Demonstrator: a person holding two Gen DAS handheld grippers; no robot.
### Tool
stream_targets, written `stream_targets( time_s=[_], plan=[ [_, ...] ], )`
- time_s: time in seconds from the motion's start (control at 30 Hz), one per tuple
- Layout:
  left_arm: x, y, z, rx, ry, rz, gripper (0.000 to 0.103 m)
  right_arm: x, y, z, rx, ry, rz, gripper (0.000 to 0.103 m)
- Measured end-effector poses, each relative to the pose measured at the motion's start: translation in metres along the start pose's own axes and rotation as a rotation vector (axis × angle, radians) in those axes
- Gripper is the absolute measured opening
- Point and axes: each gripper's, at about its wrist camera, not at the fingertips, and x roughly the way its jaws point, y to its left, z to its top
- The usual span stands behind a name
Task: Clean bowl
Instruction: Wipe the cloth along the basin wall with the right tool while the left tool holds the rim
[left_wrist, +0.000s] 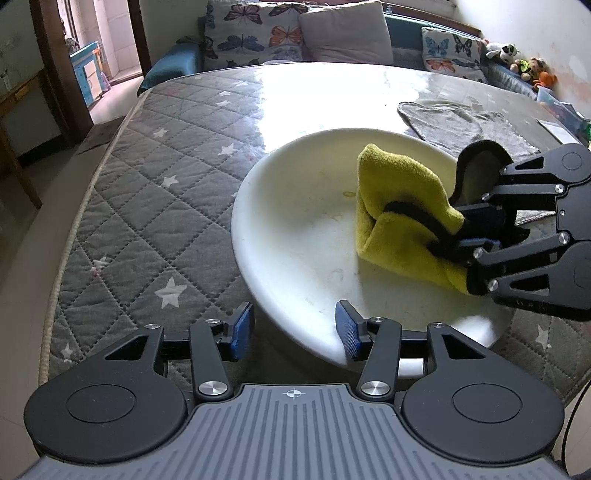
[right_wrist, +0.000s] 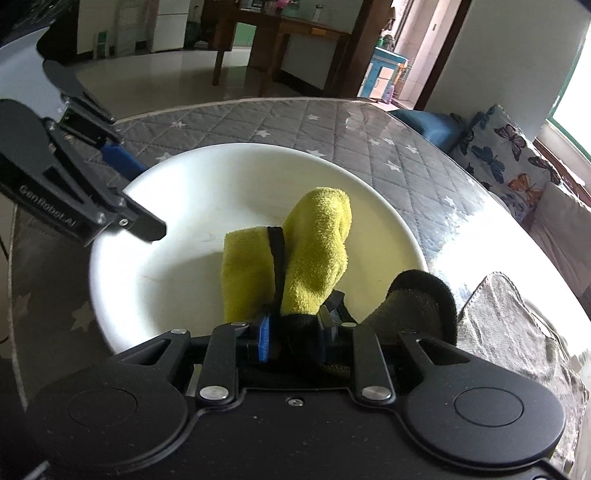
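On the table (left_wrist: 155, 155), which wears a grey quilted cover with white stars under a shiny clear sheet, sits the wide white bowl (left_wrist: 295, 229). Inside it lies a yellow cloth (left_wrist: 399, 206) with a black trim, folded and standing up in a hump; the right tool (right_wrist: 295, 332) is clamped narrow on its near end, and its black body hides the edge of the bowl on that side. The left tool (left_wrist: 293, 328) is spread wide, one finger outside the bowl's rim and one over it, gripping nothing. Beside the bowl lies a grey rag (left_wrist: 465, 125), partly cut off by the right tool. Behind are butterfly cushions (left_wrist: 255, 33) and small stuffed toys (left_wrist: 517, 59), too small to make out.
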Motion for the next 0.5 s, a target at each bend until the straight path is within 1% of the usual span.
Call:
stream_targets(
  time_s=[0.5],
  plan=[
    [0.000, 0.002, -0.003, 0.000, 0.000, -0.011, 0.053, 0.019, -0.012, 0.013, 0.033, -0.017, -0.034, 0.025]
  ],
)
